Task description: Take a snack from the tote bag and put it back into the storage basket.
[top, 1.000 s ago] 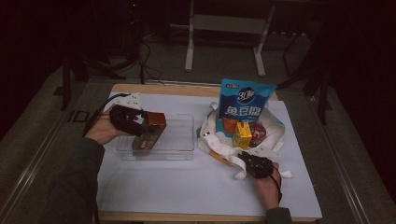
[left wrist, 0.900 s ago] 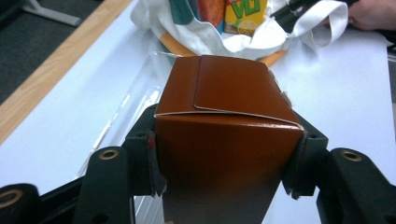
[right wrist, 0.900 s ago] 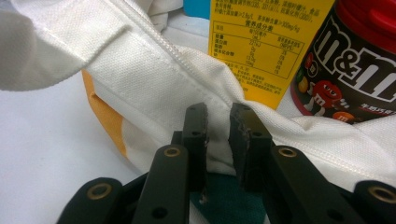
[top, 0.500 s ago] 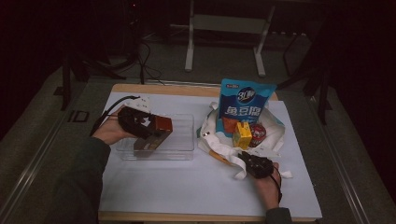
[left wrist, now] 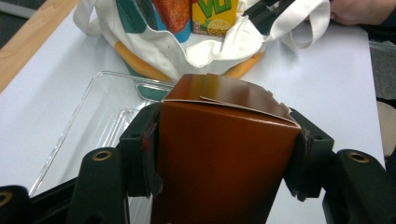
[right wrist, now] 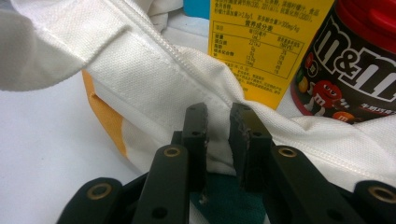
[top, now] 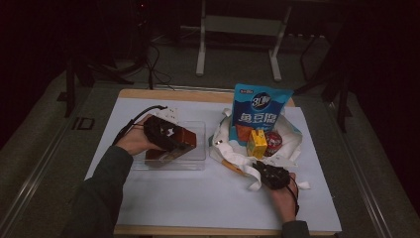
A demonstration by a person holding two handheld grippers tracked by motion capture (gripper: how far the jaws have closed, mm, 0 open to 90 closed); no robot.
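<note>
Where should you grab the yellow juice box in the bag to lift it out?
Grab the yellow juice box near its top, on its two flat sides, coming down from above. It stands upright in the white bag, squeezed between the blue packet and the red-lidded candy jar, so probably just the top is free.

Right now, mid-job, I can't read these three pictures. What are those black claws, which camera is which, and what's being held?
A person holds a hand-held claw in each hand. The high view looks down on the table; the other two cameras ride on the claws. The left claw grips a brown carton over a clear tray, its jaws just easing wider. The right claw pinches the rim of a white tote bag, which holds a blue snack pouch, a yellow juice box and a candy jar.
</note>
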